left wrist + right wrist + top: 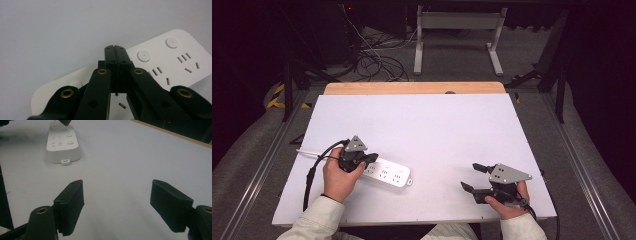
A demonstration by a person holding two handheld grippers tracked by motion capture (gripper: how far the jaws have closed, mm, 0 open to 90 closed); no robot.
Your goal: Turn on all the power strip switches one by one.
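A white power strip (387,173) lies flat on the white table (427,125), left of centre near the front. It has several socket groups and round buttons (143,55). My left gripper (369,159) is shut, and its joined tips (115,50) sit over the strip's (175,57) left part; whether they touch it I cannot tell. Nothing shows between the jaws. My right gripper (472,176) rests near the front right edge, open and holding nothing, its pads (72,202) wide apart. From there the strip (63,146) lies far off at upper left.
A thin white cable (307,151) runs left from the strip. A wooden strip (412,88) borders the table's far edge. Beyond it stand a desk frame (457,30) and loose cables (372,60) on the floor.
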